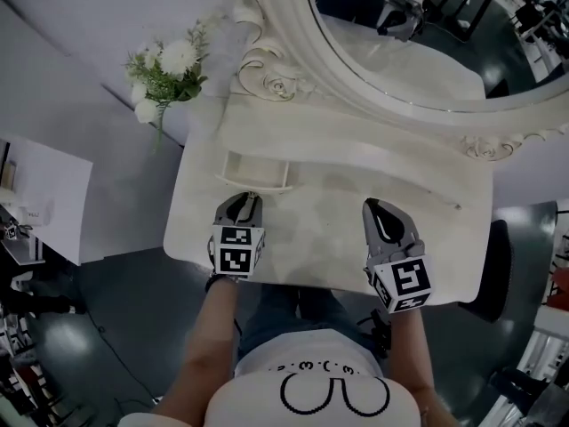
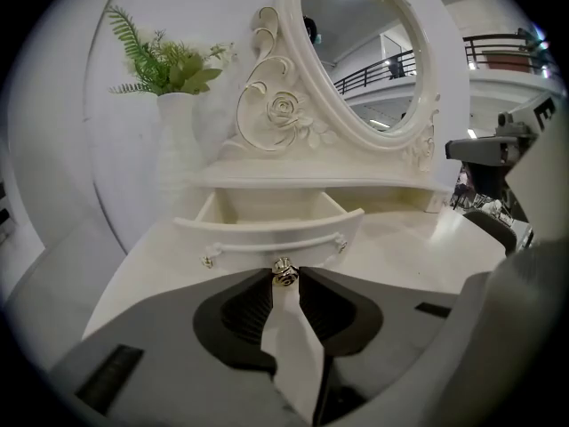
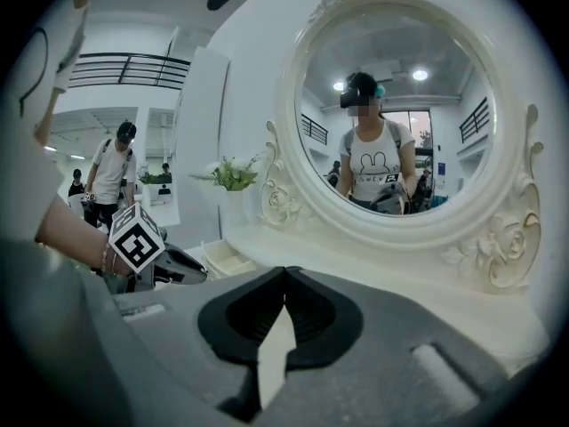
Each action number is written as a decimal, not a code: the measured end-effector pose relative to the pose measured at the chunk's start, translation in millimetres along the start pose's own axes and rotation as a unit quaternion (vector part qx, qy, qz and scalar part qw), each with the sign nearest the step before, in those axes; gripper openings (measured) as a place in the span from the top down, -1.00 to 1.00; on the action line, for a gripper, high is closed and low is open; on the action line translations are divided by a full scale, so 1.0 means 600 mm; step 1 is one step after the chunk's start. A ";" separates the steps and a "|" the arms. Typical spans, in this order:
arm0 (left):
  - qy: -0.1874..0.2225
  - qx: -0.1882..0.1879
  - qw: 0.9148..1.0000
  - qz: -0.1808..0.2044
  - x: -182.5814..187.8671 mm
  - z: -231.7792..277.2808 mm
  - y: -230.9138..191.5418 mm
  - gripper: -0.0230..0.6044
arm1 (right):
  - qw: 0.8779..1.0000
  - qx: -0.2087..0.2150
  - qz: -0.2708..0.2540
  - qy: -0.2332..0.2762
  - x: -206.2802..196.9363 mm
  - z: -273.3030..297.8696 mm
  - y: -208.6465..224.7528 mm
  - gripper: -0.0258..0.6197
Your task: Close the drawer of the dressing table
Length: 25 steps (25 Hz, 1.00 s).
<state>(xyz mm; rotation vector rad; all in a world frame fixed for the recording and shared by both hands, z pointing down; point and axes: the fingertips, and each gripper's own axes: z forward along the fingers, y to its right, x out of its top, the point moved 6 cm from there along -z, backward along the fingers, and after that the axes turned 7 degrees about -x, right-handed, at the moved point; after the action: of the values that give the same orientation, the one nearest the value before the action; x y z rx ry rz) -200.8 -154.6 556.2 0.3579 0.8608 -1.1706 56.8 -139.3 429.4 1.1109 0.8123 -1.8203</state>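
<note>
Since the drawer (image 2: pixel 267 237) looks light and rigid, its small slick knob (image 2: pixel 283 270), pinched by the left gripper (image 2: pixel 284 276), likely suffices for pushing; the right gripper (image 3: pixel 283 278) is pressed together, empty.
</note>
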 end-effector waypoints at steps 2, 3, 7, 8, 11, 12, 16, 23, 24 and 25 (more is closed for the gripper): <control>-0.002 0.000 1.000 0.001 0.002 -0.001 0.000 0.64 | 1.000 -0.001 -0.001 0.001 0.004 0.001 0.000 0.92; -0.001 0.001 1.000 0.001 0.002 -0.002 0.000 0.64 | 1.000 -0.001 -0.002 0.002 0.005 0.001 -0.001 0.92; 0.002 -0.001 1.000 0.000 0.008 -0.004 0.002 0.64 | 1.000 -0.002 -0.005 0.007 0.010 0.000 -0.003 0.92; 0.002 -0.002 1.000 0.000 0.011 -0.004 0.002 0.64 | 1.000 -0.003 -0.005 0.008 0.011 0.001 -0.003 0.92; 0.003 -0.004 1.000 0.000 0.015 -0.004 0.001 0.64 | 1.000 -0.007 -0.003 0.010 0.013 0.001 -0.004 0.92; 0.002 -0.004 1.000 0.000 0.017 -0.004 0.001 0.64 | 1.000 -0.007 -0.003 0.011 0.014 0.001 -0.004 0.92; 0.001 -0.004 1.000 0.002 0.022 -0.002 -0.001 0.64 | 1.000 -0.011 0.001 0.013 0.015 0.000 -0.004 0.92; 0.001 -0.004 1.000 0.002 0.033 0.013 -0.011 0.64 | 1.000 -0.017 0.005 0.014 0.016 0.003 -0.003 0.92; 0.000 -0.004 1.000 0.002 0.035 0.015 -0.012 0.64 | 1.000 -0.019 0.005 0.014 0.016 0.002 -0.002 0.92; 0.000 -0.005 1.000 0.002 0.037 0.018 -0.013 0.64 | 1.000 -0.021 0.006 0.013 0.016 0.002 -0.002 0.92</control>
<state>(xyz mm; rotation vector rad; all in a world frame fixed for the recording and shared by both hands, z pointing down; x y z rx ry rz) -200.6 -179.2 547.8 0.3520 0.8649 -1.1628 52.9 -143.0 421.5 1.1128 0.8524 -1.7749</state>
